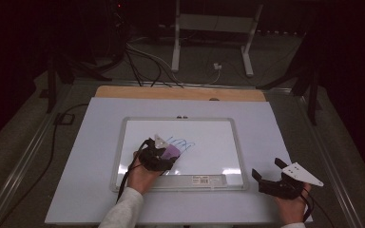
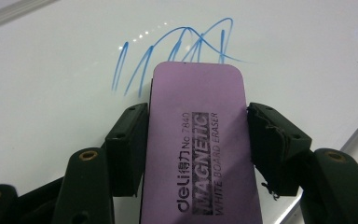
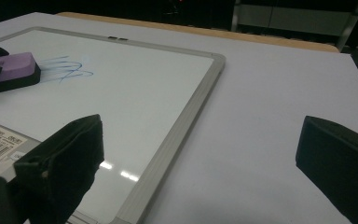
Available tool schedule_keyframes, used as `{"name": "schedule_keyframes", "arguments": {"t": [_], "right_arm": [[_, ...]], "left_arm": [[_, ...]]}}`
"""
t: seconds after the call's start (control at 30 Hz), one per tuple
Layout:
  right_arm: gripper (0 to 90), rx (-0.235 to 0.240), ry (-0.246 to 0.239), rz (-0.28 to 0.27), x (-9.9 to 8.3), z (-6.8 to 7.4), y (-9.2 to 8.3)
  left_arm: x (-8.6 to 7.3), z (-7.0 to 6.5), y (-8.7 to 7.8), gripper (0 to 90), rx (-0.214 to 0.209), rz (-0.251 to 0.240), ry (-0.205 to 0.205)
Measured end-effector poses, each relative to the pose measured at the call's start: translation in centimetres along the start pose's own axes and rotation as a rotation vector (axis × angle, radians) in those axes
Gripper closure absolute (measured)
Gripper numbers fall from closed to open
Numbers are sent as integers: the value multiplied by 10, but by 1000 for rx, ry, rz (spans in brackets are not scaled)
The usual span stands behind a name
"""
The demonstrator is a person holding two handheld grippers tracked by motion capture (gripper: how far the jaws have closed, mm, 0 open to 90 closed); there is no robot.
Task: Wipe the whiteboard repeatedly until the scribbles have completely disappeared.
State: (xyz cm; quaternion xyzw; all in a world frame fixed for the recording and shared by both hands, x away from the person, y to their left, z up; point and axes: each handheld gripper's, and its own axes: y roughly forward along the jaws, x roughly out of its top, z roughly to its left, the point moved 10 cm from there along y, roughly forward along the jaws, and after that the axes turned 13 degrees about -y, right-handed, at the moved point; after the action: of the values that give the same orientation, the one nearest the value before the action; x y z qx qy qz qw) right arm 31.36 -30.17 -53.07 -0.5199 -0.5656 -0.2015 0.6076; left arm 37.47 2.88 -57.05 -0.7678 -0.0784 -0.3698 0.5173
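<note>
Your left gripper (image 2: 198, 135): matte black jaws clamped on the flat, round-cornered purple foam eraser (image 2: 200, 140) | eraser lies on the glossy grey-framed whiteboard (image 1: 119, 142), touching the blue scribble (image 2: 177, 51) | your right gripper (image 3: 200, 149): jaws spread wide, nothing between them, over the smooth white tabletop (image 1: 275, 123).

Whiteboard (image 1: 209, 142) glossy, metal-framed; eraser (image 2: 198, 140) matt purple foam; table edge (image 1: 180, 93) wood.
</note>
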Motion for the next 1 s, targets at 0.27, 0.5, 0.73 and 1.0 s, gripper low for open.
{"name": "schedule_keyframes", "arguments": {"t": [0.27, 0.5, 0.73, 1.0], "right_arm": [[9, 0, 3, -1, 0, -1, 0], [9, 3, -1, 0, 0, 1, 1], [10, 0, 1, 0, 0, 0, 0], [10, -4, 6, -2, 0, -2, -1]], "left_arm": [[7, 21, 1, 421, 46, -16, -70], [8, 1, 7, 421, -2, 2, -8], [8, -12, 11, 421, -50, 18, 37], [12, 31, 3, 421, 84, -6, -65]]}}
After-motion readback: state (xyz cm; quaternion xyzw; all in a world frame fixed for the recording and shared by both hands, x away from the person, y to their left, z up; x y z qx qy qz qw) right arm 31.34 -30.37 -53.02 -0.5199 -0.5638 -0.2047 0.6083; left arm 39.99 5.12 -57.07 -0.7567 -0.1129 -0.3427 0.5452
